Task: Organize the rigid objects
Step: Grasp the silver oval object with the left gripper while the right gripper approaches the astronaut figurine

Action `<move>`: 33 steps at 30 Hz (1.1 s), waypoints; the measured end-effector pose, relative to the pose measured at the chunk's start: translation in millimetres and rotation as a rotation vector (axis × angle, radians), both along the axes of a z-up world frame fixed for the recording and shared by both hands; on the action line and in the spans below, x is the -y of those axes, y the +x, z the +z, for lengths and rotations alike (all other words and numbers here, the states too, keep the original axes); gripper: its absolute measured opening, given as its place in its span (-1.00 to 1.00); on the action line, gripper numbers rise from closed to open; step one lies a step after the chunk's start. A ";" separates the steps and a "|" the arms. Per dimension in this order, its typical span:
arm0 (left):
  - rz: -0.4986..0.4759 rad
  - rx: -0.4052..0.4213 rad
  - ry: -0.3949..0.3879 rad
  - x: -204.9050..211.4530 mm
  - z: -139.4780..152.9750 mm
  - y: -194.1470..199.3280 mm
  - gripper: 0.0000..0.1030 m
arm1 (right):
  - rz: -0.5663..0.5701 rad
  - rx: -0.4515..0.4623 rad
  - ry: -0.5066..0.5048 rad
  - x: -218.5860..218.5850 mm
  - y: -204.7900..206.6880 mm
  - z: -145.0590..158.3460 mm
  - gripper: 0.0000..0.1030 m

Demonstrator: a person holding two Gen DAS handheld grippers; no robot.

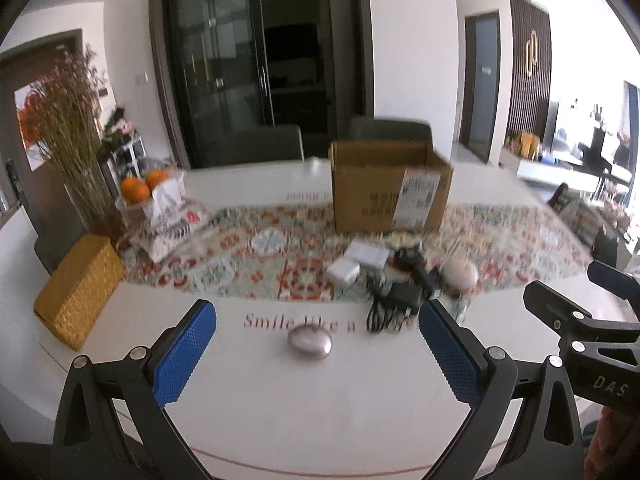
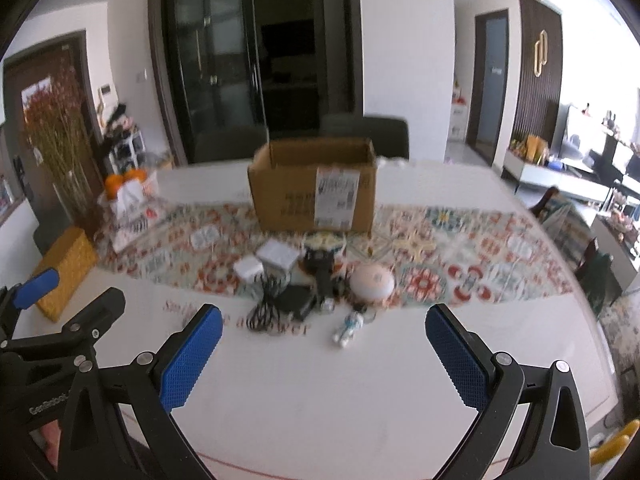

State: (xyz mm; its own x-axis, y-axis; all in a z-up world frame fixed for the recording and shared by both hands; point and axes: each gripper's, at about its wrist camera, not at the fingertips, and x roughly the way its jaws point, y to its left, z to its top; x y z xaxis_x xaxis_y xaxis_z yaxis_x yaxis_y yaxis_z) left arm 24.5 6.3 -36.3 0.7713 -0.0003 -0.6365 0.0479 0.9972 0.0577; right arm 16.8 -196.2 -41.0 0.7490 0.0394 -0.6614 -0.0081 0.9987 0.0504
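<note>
An open cardboard box [image 1: 390, 186] [image 2: 314, 188] stands on the patterned runner. In front of it lies a cluster: white boxes [image 1: 360, 258] [image 2: 276, 258], a black adapter with cable [image 1: 396, 300] [image 2: 288, 302], a round pinkish dome [image 1: 460, 276] [image 2: 372, 282], and a small white figure [image 2: 348, 328]. A silver oval object [image 1: 310, 342] lies on the white table just ahead of my left gripper [image 1: 316, 354], which is open and empty. My right gripper [image 2: 324, 354] is open and empty, short of the cluster.
A yellow woven box [image 1: 78, 290] [image 2: 64, 272] sits at the left, with a vase of dried flowers [image 1: 76, 136], oranges [image 1: 140, 188] and a tissue pack behind it. Chairs stand behind the table. The right gripper shows at the right edge of the left wrist view [image 1: 580, 320].
</note>
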 end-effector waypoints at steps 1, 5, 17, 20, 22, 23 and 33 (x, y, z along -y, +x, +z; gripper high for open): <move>-0.008 -0.024 -0.006 -1.3 -8.0 3.5 1.00 | 0.007 -0.023 0.005 -1.7 2.9 -7.5 0.98; -0.003 -0.081 -0.017 -5.7 -35.6 13.2 1.00 | 0.016 -0.097 0.009 -6.0 13.2 -33.9 0.98; 0.046 -0.174 0.011 -11.9 -111.4 56.2 0.99 | 0.002 -0.258 0.009 -14.5 53.9 -107.8 0.98; 0.059 -0.186 0.017 -12.4 -127.6 67.1 0.98 | -0.011 -0.288 0.028 -14.0 63.8 -124.2 0.98; 0.065 -0.198 0.034 -11.8 -138.9 74.7 0.91 | -0.025 -0.306 0.025 -13.4 69.3 -134.9 0.98; 0.062 -0.202 0.039 -11.4 -143.1 78.2 0.89 | -0.027 -0.310 0.022 -13.9 72.1 -138.7 0.98; 0.071 -0.233 0.058 -12.0 -179.1 103.7 0.72 | -0.053 -0.359 0.004 -18.9 90.2 -169.0 0.98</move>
